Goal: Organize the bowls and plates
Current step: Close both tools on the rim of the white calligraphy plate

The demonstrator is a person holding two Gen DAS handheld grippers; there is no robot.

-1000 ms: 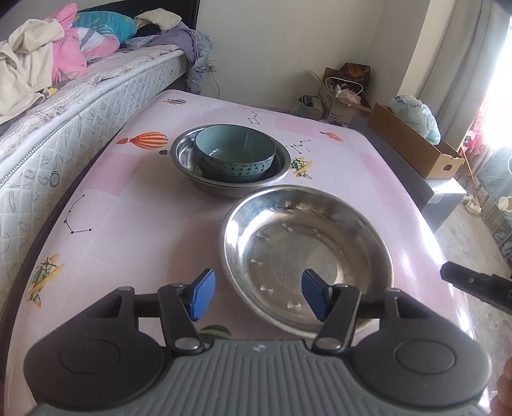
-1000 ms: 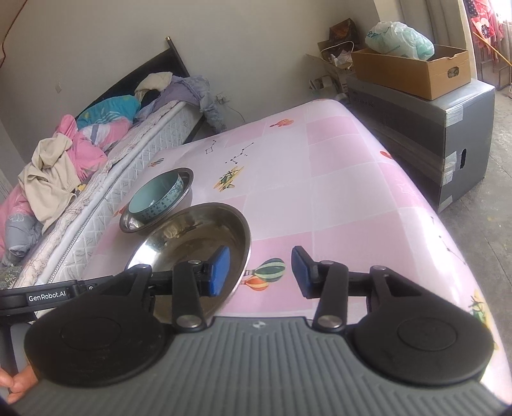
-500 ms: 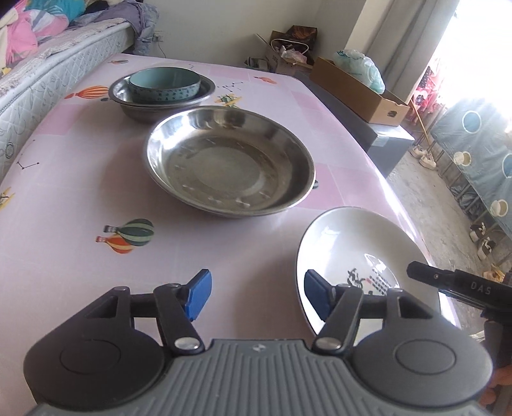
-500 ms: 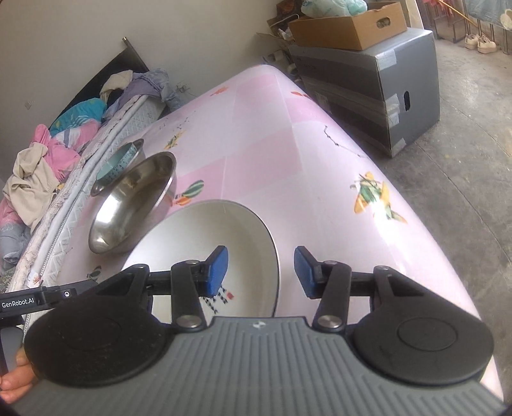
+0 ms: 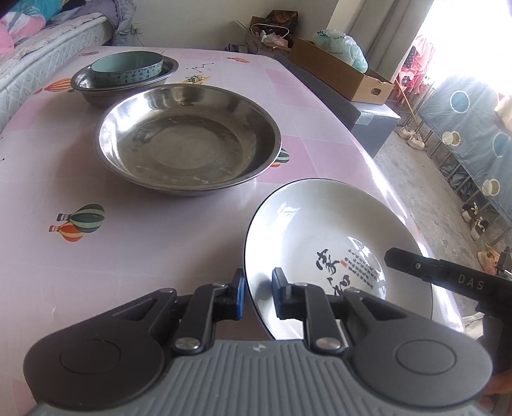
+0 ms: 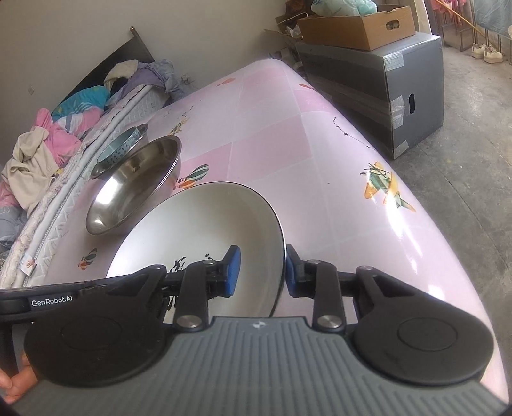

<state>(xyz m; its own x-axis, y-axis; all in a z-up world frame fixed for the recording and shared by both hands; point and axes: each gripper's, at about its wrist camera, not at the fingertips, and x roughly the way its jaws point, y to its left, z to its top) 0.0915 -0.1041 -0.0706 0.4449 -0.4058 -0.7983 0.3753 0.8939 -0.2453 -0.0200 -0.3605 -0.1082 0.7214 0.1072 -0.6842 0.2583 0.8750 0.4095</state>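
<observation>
A white plate with black calligraphy lies at the near right corner of the pink table. My left gripper is shut on its near left rim. My right gripper straddles the plate's right rim, its jaws partly closed with a gap still showing around the rim. A large steel basin sits just beyond the plate. Farther back a teal bowl rests inside a smaller steel basin.
The pink table drops off to the right onto a concrete floor. A bed with piled clothes runs along the table's left side. A grey crate with a cardboard box stands beyond the far right corner.
Both grippers moved in onto the white plate. The left jaws closed on its near left rim. The right jaws now straddle its right rim and have narrowed.
</observation>
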